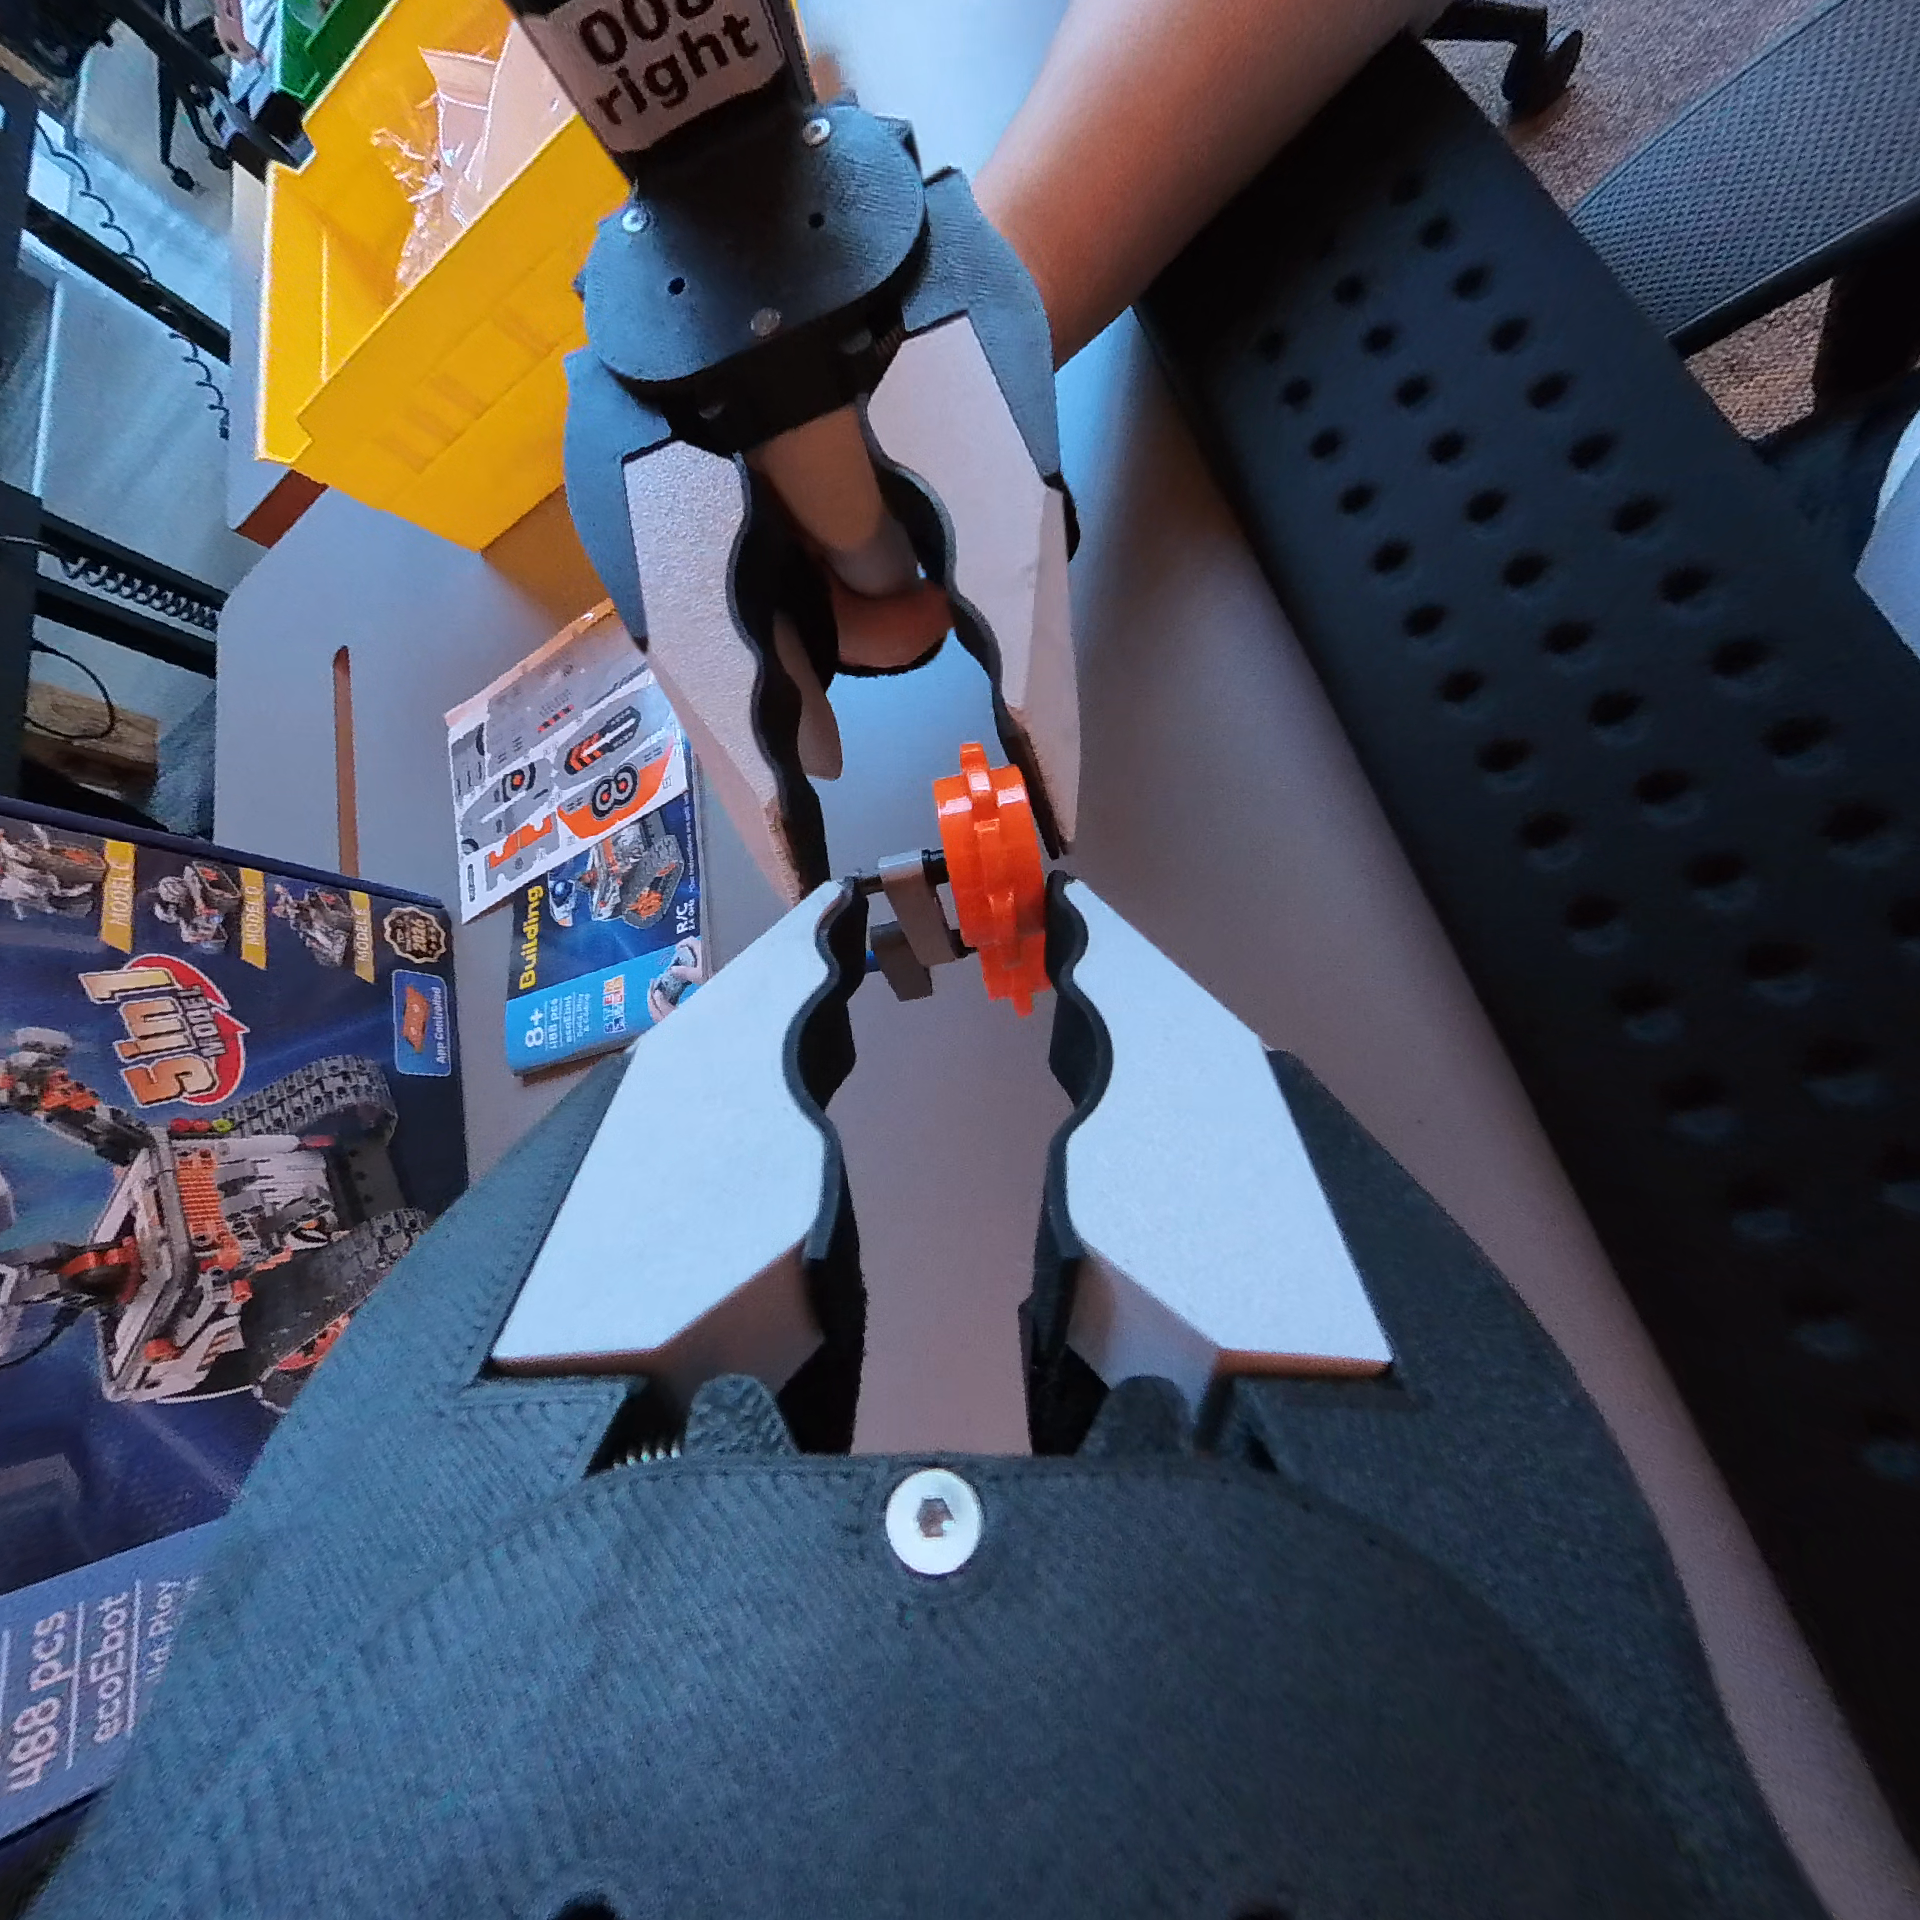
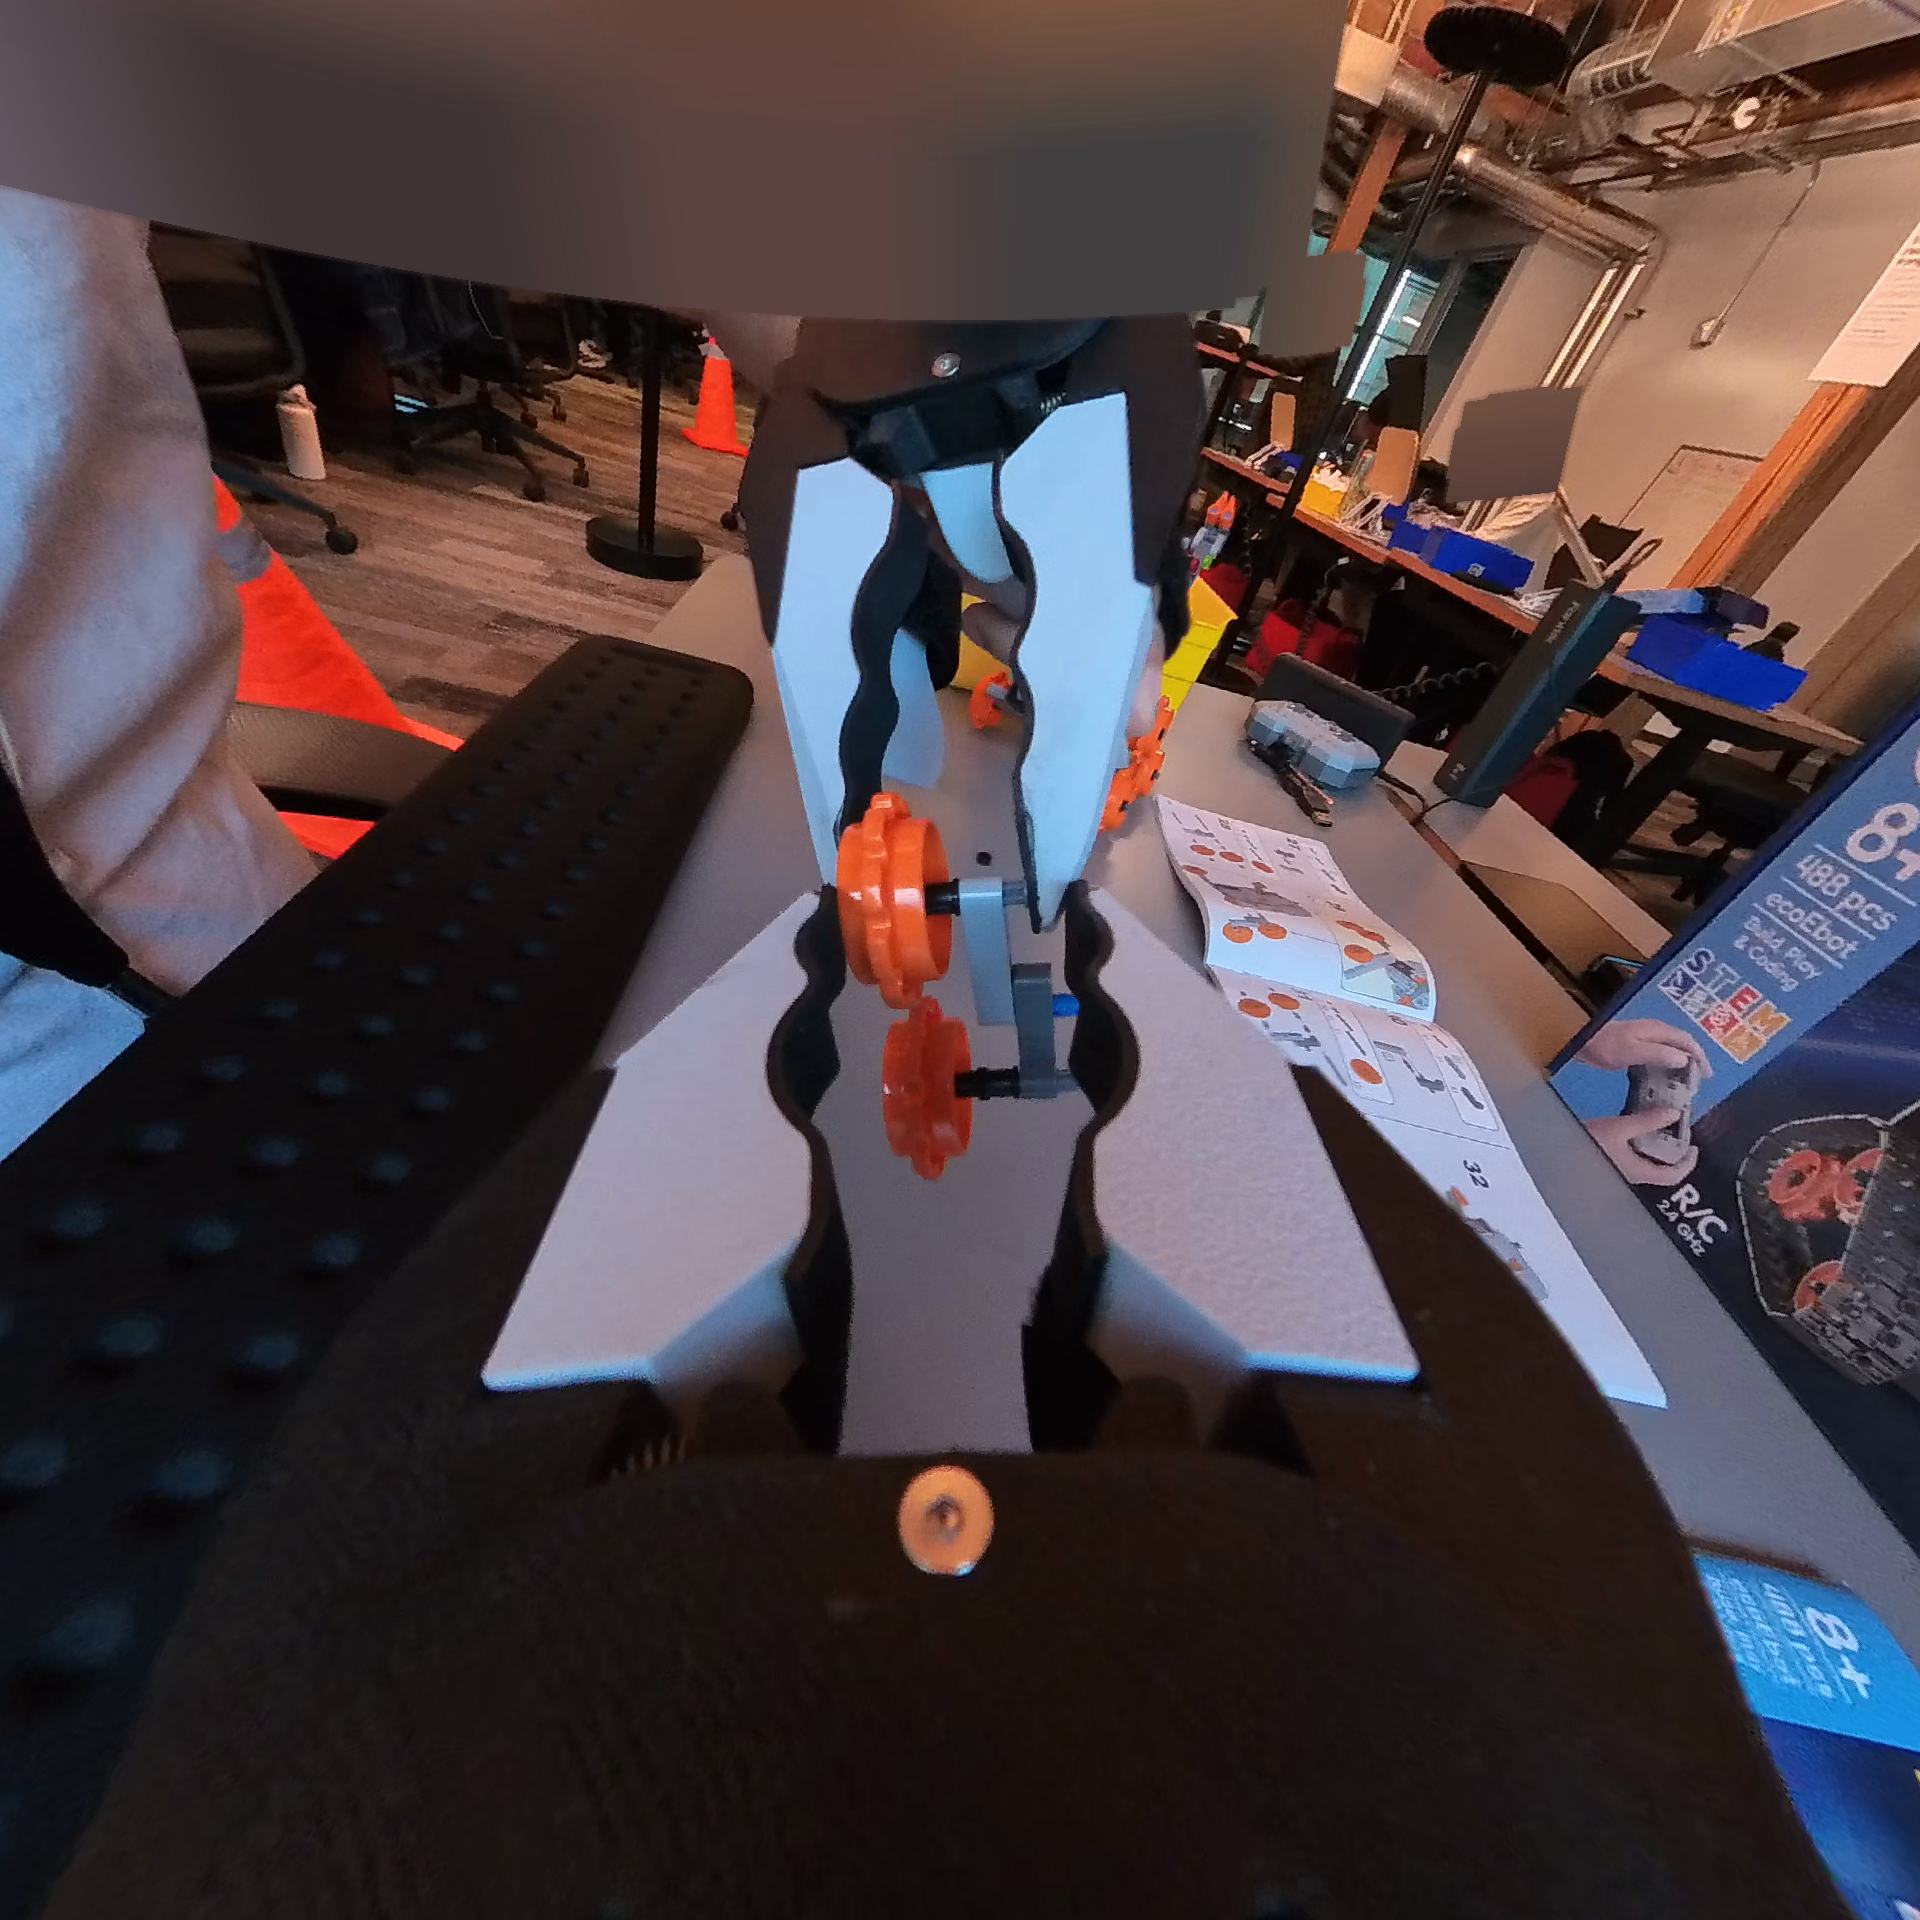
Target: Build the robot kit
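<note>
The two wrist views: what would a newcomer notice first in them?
First, the small grey and orange assembly with two orange gear wheels, held in the air between the left gripper and the right gripper, whose jaws meet tip to tip. Next, the blue toy box and the instruction booklet on the grey table.

Two close wrist cameras face each other, sharing the orange-wheeled piece [image 1: 987, 883].
</note>
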### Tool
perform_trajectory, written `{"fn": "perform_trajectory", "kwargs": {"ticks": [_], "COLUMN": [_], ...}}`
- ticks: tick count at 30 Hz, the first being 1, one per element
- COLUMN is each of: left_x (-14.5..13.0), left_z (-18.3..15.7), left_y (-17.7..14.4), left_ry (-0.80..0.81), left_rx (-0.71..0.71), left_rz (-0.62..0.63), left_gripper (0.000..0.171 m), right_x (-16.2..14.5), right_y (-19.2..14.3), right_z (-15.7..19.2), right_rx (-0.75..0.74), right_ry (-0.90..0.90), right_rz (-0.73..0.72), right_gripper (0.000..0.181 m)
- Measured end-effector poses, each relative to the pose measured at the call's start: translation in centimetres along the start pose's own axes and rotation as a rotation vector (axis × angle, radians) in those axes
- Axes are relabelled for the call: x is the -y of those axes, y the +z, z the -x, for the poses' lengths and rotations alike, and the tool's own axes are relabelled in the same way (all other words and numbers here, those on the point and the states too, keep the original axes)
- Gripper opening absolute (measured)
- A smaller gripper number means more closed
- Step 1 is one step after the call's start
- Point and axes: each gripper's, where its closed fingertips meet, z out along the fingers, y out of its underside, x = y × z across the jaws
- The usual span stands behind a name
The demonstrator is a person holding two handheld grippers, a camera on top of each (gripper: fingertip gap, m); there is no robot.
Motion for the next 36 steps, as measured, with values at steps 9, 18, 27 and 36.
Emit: {"fn": "perform_trajectory", "kwargs": {"ticks": [9,18,27,36], "left_x": [0.39,0.36,0.04,0.02], "left_z": [-0.03,-0.24,-0.50,-0.33], "left_y": [-0.23,-0.11,0.09,0.15], "left_ry": [-0.013,-0.033,-0.037,-0.049], "left_rx": [-0.029,-0.064,-0.075,-0.072], "left_rz": [-0.022,-0.018,0.001,-0.001], "left_gripper": [0.033,0.033,0.033,0.033], "right_x": [0.23,0.06,-0.39,-0.43], "right_y": [-0.10,-0.14,-0.02,-0.09], "right_z": [0.11,0.24,0.36,0.21], "right_rx": [-0.018,-0.011,-0.004,-0.005], "right_ry": [-0.041,-0.042,-0.044,-0.031], "right_rz": [0.013,0.027,0.052,0.053], "right_gripper": [0.041,0.040,0.039,0.039]}}
